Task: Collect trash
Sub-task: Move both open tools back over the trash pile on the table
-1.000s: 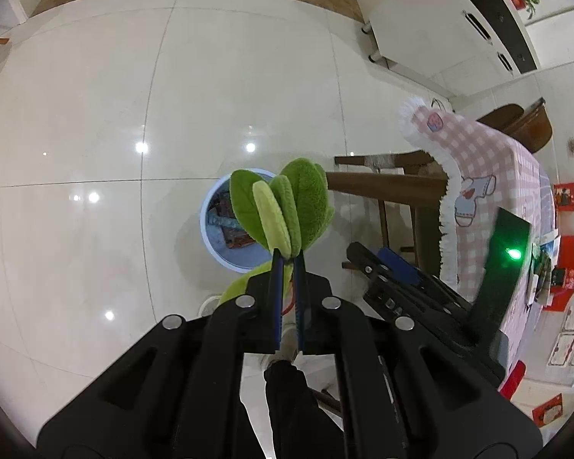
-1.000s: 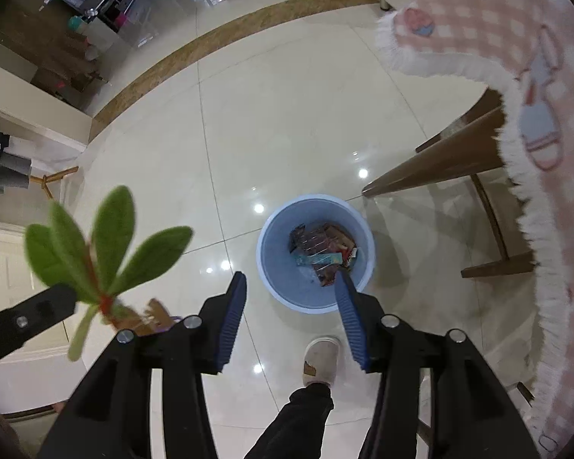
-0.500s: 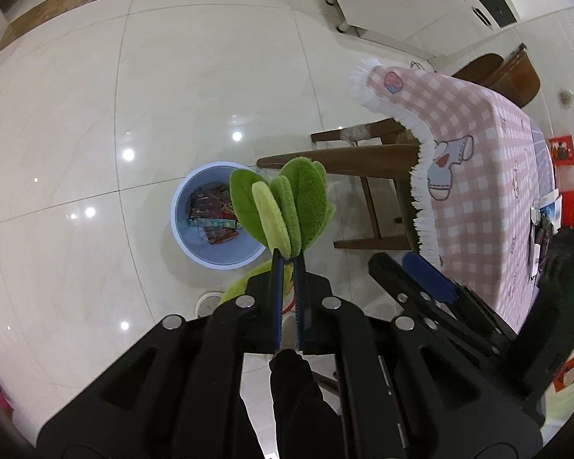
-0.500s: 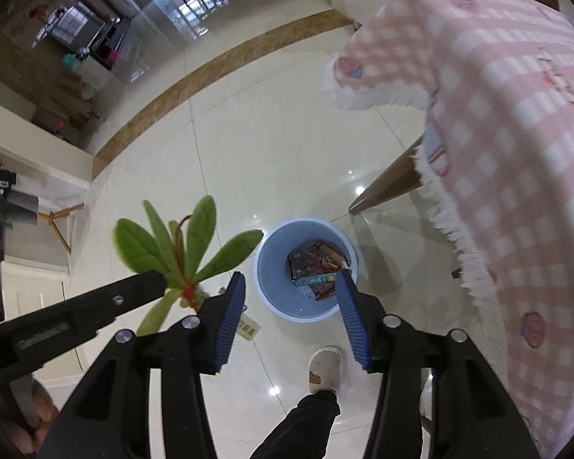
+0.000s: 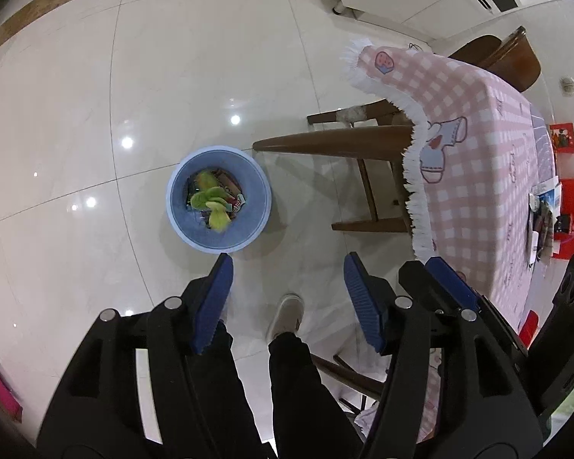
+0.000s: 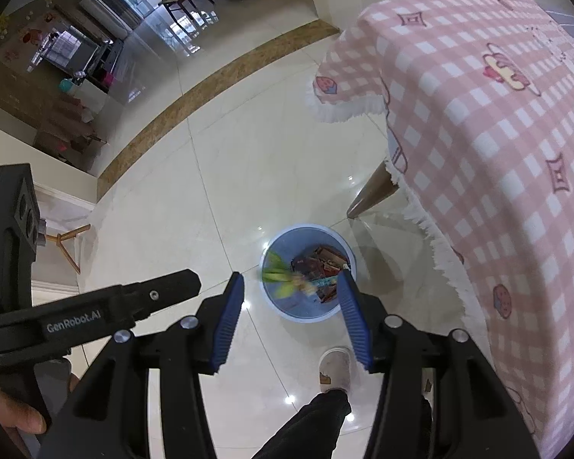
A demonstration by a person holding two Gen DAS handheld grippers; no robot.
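Observation:
A blue round trash bin point(image 5: 180, 218) stands on the tiled floor beside the table. A green leafy plant sprig point(image 5: 210, 202) lies inside it on top of wrappers and packets. My left gripper point(image 5: 287, 264) is open and empty, high above the floor just right of the bin. In the right wrist view the bin point(image 6: 306, 315) shows below, with the sprig point(image 6: 281, 279) blurred inside it. My right gripper point(image 6: 291, 281) is open and empty above the bin. The left gripper's body point(image 6: 95, 313) shows at the left.
A table with a pink checked cloth point(image 5: 478, 145) stands to the right, with wooden chair legs point(image 5: 333, 145) under it; it fills the right of the right wrist view point(image 6: 497, 134). The person's shoe point(image 5: 285, 315) and dark trouser leg are below. White cabinets stand at the far wall.
My left gripper has opened and let go of the green sprig, which has dropped into the blue bin. Both grippers have shifted toward the table side.

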